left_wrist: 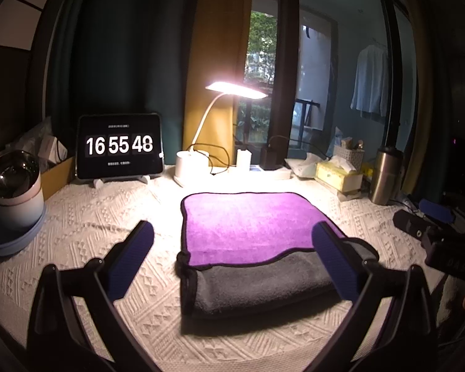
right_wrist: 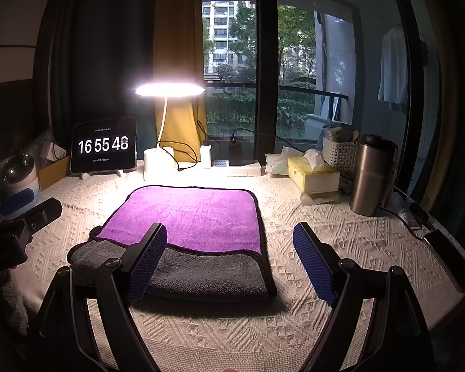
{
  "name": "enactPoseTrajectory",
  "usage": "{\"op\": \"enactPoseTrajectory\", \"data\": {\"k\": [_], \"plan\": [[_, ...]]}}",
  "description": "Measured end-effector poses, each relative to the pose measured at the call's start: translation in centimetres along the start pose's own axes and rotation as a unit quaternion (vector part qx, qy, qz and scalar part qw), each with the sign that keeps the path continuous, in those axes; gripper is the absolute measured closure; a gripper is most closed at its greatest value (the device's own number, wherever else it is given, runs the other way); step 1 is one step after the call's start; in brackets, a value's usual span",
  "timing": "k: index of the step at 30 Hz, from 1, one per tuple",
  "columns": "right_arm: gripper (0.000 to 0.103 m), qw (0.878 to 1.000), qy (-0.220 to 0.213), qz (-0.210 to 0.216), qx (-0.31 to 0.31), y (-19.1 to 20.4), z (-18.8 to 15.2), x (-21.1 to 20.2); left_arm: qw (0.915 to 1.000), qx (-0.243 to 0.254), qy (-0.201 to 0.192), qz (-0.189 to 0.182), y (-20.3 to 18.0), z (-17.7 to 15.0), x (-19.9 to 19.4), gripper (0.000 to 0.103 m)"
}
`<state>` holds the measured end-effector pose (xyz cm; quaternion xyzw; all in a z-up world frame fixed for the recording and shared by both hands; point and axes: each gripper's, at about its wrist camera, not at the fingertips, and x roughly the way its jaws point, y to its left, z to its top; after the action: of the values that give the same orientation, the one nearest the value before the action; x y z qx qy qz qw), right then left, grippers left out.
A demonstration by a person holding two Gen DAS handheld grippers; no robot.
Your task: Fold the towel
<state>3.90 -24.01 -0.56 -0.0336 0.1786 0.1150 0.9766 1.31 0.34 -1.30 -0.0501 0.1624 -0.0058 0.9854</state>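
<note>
A towel, purple on one face and grey on the other with a dark hem, lies folded flat on the cream tablecloth. In the left wrist view the towel (left_wrist: pixel 251 235) has a purple layer on top and a grey band along the near edge. My left gripper (left_wrist: pixel 232 248) is open and empty, held above the towel's near left part. In the right wrist view the towel (right_wrist: pixel 195 226) lies ahead and left. My right gripper (right_wrist: pixel 229 248) is open and empty over its near right corner. The other gripper shows at each view's side edge.
At the back stand a tablet clock (left_wrist: pixel 119 145), a lit desk lamp (left_wrist: pixel 232 90), a charger and power strip, a tissue box (right_wrist: pixel 313 175), a white basket, and a steel tumbler (right_wrist: pixel 370 175). A round pot (left_wrist: pixel 14 186) sits far left. A phone (right_wrist: pixel 443 248) lies right.
</note>
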Motion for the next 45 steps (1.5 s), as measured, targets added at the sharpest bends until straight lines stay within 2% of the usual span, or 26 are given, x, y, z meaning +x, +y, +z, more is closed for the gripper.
{"op": "enactPoseTrajectory", "data": {"k": [11, 18, 20, 22, 26, 28, 31, 32, 34, 36, 39, 43, 44, 45], "plan": [[0.017, 0.999, 0.040, 0.009, 0.001, -1.3, -0.5, 3.4, 0.9973, -0.001, 0.074, 0.004, 0.8, -0.6, 4.1, 0.001], [0.018, 0.996, 0.085, 0.028, 0.008, -2.7, -0.6, 6.6, 0.9898, -0.026, 0.140, -0.010, 2.0, -1.6, 7.5, 0.002], [0.020, 0.994, 0.100, 0.035, 0.008, -2.9, -0.7, 7.4, 0.9873, -0.036, 0.154, -0.018, 2.3, -1.9, 8.1, 0.005], [0.026, 0.992, 0.116, 0.042, 0.009, -3.0, -0.9, 8.3, 0.9837, -0.044, 0.173, -0.020, 2.5, -2.2, 9.1, 0.013], [0.027, 0.988, 0.145, 0.050, 0.010, -3.2, -1.4, 9.6, 0.9776, -0.047, 0.204, -0.018, 2.5, -2.7, 10.3, 0.020], [0.028, 0.986, 0.160, 0.052, 0.010, -3.3, -1.7, 10.4, 0.9753, -0.036, 0.217, -0.018, 2.0, -2.9, 10.8, 0.028], [0.040, 0.982, 0.182, 0.057, 0.010, -3.3, -2.0, 11.4, 0.9705, -0.020, 0.240, -0.017, 1.4, -3.3, 11.4, 0.038], [0.041, 0.979, 0.193, 0.057, 0.012, -3.4, -2.2, 11.9, 0.9691, -0.017, 0.245, -0.015, 1.2, -3.4, 11.6, 0.040], [0.043, 0.977, 0.206, 0.060, 0.013, -3.4, -2.4, 12.4, 0.9676, -0.011, 0.252, -0.009, 1.1, -3.5, 11.8, 0.045], [0.049, 0.974, 0.216, 0.060, 0.011, -3.4, -2.5, 12.9, 0.9671, 0.001, 0.254, -0.001, 0.9, -3.5, 11.9, 0.050], [0.056, 0.971, 0.230, 0.056, 0.003, -3.2, -2.7, 13.6, 0.9680, 0.021, 0.249, 0.015, 0.5, -3.6, 11.7, 0.065], [0.080, 0.971, 0.232, 0.052, -0.012, -2.9, -2.9, 13.7, 0.9694, 0.036, 0.242, 0.019, 0.2, -3.7, 11.4, 0.085], [0.088, 0.971, 0.231, 0.053, -0.017, -2.8, -2.9, 13.7, 0.9696, 0.041, 0.240, 0.017, 0.0, -3.7, 11.3, 0.087], [0.091, 0.972, 0.229, 0.053, -0.022, -2.7, -2.9, 13.7, 0.9698, 0.048, 0.239, 0.016, -0.2, -3.7, 11.2, 0.089]]}}
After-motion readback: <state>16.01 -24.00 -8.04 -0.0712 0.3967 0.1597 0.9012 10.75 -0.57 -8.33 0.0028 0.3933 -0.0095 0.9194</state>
